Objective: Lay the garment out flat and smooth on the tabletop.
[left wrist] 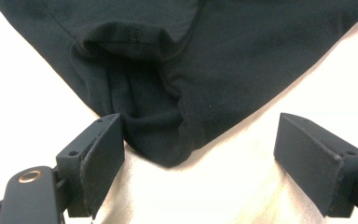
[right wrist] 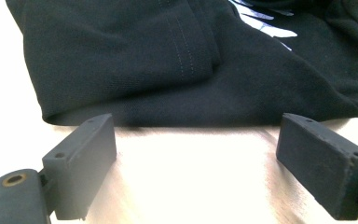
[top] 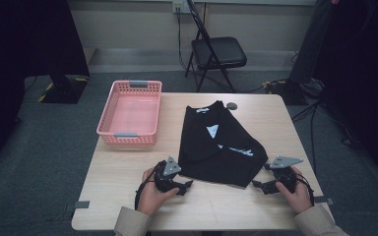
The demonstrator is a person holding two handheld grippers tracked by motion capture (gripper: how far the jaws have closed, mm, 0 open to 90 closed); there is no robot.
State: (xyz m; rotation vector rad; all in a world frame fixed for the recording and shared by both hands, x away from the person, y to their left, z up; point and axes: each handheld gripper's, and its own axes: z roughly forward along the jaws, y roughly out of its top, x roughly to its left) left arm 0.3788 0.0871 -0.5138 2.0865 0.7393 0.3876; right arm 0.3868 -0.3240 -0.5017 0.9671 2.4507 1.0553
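Folded black cotton T-shirt with white print lying mid-bench, right of the pink plastic basket, my left tool spread wide at the shirt's near left corner, my right tool spread wide at its near right edge, neither gripping cloth

black t-shirt, white print, loosely folded flat mid-table, collar at far end; prob. cotton.

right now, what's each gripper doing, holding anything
left gripper: open, holding nothing, a corner of the black garment between its jaws.
right gripper: open, empty.
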